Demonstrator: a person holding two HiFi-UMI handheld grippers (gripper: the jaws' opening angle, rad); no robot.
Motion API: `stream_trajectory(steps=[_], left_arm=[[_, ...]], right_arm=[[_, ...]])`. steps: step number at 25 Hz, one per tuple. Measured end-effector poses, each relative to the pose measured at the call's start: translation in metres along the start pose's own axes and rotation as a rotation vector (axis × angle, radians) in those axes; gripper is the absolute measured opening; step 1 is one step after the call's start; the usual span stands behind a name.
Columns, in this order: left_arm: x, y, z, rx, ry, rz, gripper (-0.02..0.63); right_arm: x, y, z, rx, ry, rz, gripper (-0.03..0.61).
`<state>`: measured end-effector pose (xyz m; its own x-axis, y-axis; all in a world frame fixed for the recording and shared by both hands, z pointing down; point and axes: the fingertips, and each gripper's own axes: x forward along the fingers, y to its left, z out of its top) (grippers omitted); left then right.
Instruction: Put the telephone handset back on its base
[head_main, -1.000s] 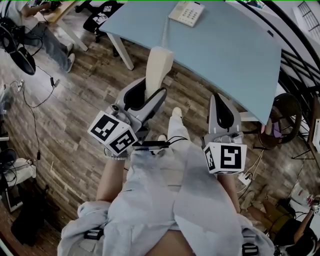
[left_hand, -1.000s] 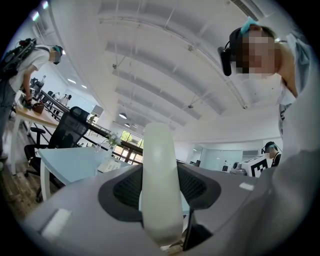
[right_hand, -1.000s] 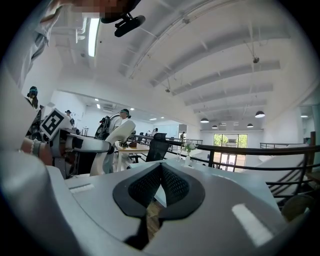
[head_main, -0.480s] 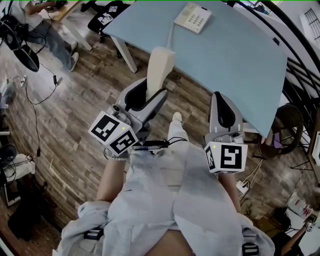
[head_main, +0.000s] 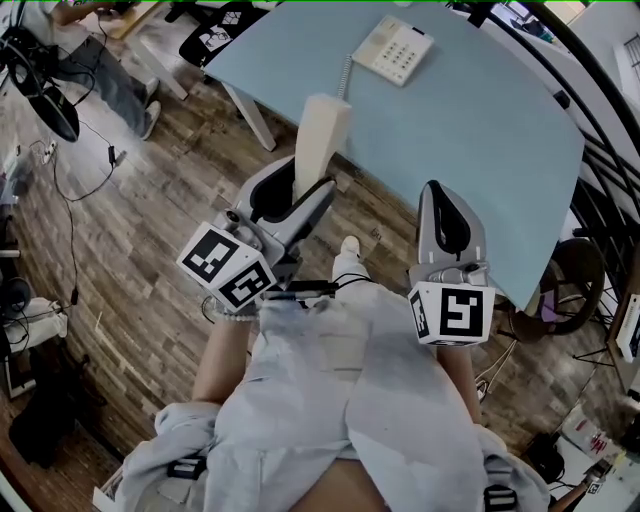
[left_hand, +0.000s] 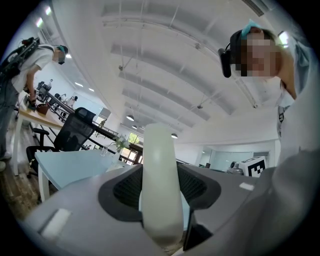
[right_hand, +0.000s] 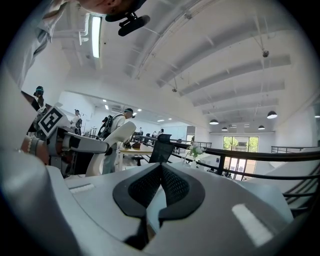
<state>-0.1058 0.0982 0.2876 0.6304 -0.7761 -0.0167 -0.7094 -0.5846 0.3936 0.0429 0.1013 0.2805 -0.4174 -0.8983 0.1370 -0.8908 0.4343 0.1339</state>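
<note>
Big pale-blue table (head_main: 490, 140) fills the head view from twelve round to three o'clock, and the telephone base (head_main: 399, 49) sits on it up near twelve, close to the table's far edge. The handset (head_main: 321, 135) is off the base and off the table, held upright over the wooden floor (head_main: 150, 230) by the left gripper (head_main: 303, 198). Its jaws are clamped on the handset's lower end, and the base lies off at its one o'clock. The right gripper (head_main: 441, 196) hangs at four o'clock of the handset, pads pressed together with nothing between them.

The danger, as I read it, is that grip. It is low on a long, smooth handset, so a tilt on the way in could let it pivot or slip. The coiled cord (head_main: 346, 74) runs from the handset top up to the base. A pull away from the table could drag the light base toward the edge, and slack could snag under the handset as it lands.

Around it, a dark railing (head_main: 600, 150) curves down the three o'clock side. An office chair (head_main: 215, 30) stands at eleven, and another person (head_main: 95, 70) works at ten, well apart. Nothing stands between handset and base except the near table edge.
</note>
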Motion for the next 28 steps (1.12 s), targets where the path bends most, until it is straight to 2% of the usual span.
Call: stream_trajectory(steps=[17,28], left_arm=[[0.075,0.041,0.016,-0.009,-0.018,0.084,0.209],[0.112,0.045,0.019,0.005,-0.025,0.106,0.209]], right_arm=[[0.089,-0.054,0.002,-0.004,0.003,0.108,0.006],[0.116,-0.082,0.0,0.005,-0.006,0.143,0.006]])
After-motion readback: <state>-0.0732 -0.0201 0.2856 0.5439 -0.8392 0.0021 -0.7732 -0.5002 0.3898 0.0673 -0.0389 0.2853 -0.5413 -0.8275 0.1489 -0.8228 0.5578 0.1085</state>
